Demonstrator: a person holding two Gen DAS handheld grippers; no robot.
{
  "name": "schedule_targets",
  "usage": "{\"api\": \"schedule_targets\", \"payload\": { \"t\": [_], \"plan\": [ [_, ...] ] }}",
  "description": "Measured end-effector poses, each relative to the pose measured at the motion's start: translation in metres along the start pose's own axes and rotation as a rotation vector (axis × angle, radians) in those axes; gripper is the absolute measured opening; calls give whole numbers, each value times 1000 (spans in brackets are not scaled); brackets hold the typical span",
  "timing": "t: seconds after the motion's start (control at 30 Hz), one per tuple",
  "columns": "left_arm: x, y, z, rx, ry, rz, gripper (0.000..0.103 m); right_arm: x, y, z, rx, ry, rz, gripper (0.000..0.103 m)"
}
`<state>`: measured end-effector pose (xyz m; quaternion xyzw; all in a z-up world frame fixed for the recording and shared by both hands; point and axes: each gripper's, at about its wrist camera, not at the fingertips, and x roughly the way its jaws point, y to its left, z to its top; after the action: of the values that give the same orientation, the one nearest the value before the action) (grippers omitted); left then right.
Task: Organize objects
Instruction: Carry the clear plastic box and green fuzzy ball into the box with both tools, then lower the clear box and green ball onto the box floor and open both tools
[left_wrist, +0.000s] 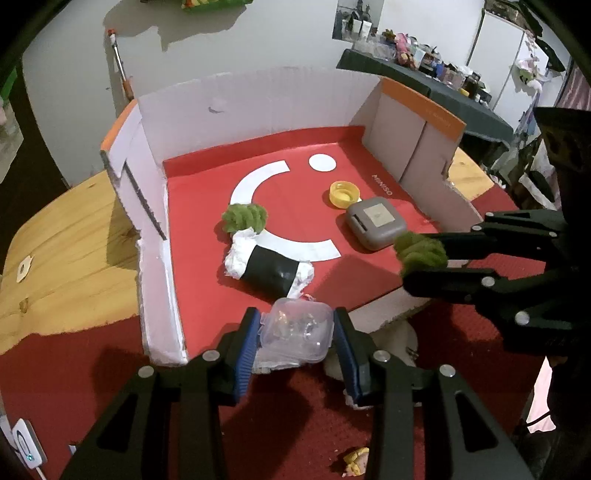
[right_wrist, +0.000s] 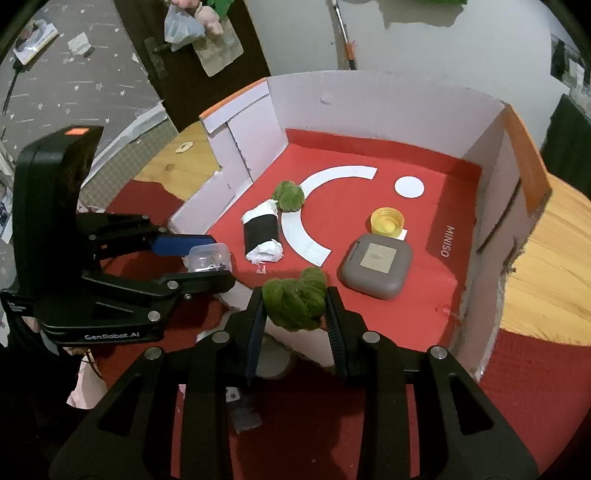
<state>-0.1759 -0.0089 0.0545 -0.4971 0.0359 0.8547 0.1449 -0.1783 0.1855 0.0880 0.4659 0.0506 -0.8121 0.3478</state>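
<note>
The small clear plastic lidded box (left_wrist: 295, 328) sits clamped between the blue pads of the left gripper (left_wrist: 293, 345), held at the near open edge of the white-walled cardboard tray with a red floor (left_wrist: 207, 103). It is see-through, square with rounded corners, and holds some glinting bits that are too small to tell. The fuzzy green knotted yarn ball (right_wrist: 295, 301) is squeezed between the nearly closed fingers of the right gripper (right_wrist: 295, 317), also at the tray's near edge, just to the right of the left gripper. On the tray's red floor lie a second green fuzzy ball (left_wrist: 245, 218) touching a white paper roll with a black band (left_wrist: 267, 267), a yellow plastic cap (left_wrist: 344, 192) and, just beside it, a grey rounded square case (left_wrist: 375, 221). The tray rests on a wooden table (left_wrist: 66, 236).
</note>
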Motion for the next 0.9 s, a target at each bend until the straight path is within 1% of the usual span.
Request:
{"api": "schedule_targets", "payload": {
  "t": [0.4,0.63,0.8,0.9],
  "plan": [
    [18,6,9,-16,33,-31,42,21,-3,7,-10,43,3,30],
    [24,7,14,-20,28,-29,42,35,-8,10,-4,62,2,30],
    [31,7,17,-25,27,-23,42,40,-12,11,-1,67,-16,30],
    [34,8,18,-29,21,-15,42,42,-14,12,0,71,-6,30]
  ]
}}
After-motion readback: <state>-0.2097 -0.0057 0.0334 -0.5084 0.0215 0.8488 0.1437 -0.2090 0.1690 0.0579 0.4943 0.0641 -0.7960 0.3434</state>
